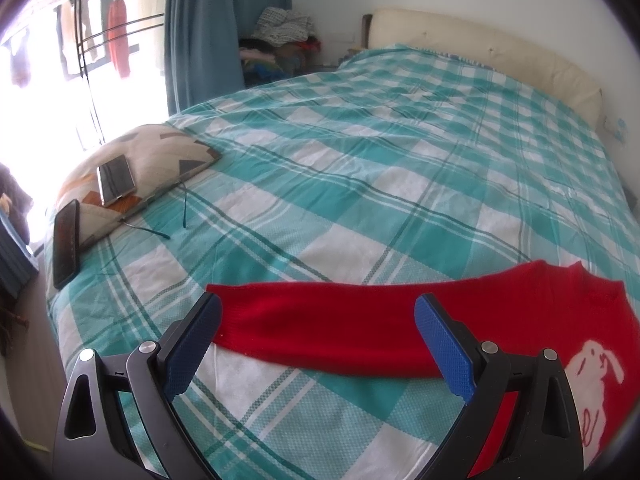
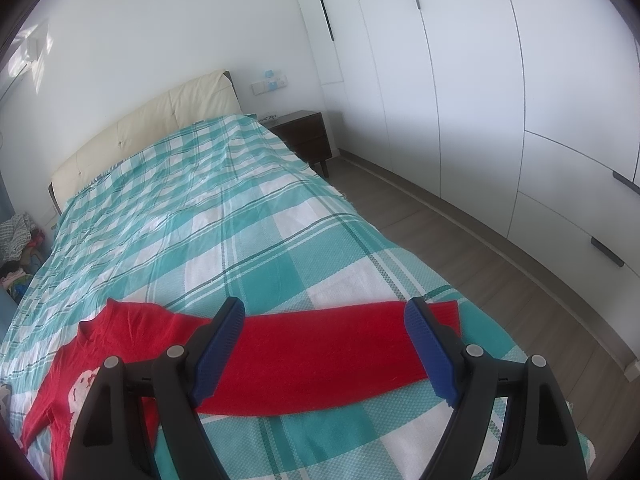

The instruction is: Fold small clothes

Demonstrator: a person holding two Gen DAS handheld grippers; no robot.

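The red sweater [image 1: 340, 328] lies flat on the bed [image 1: 360, 160], but no view shows it whole: in the left view its body is cut off at the right edge and only part of a white figure on its front is seen, and in the right view the body is half hidden behind the right tongs [image 2: 324, 344]. The hands which hold the tongs are not visible. The left tongs [image 1: 320, 344] point down at a slant toward the bed, jaws wide apart and released, with one sleeve stretched between the blue pads [image 1: 192, 344]; whether the pads touch the cloth is hard to say. To the left of these tongs a pillow [image 1: 160, 152] lies with two phones [image 1: 116, 178], one on it and one leaning at its edge, and beyond them a blue curtain [image 1: 208, 32] and a bright window, washed out. The right tongs slant down in the same way, also released, with the other sleeve crossing between the jaws. Beyond them are the headboard [image 2: 160, 120] and a dark nightstand [image 2: 308, 136], and to their right white wardrobes [image 2: 480, 80].
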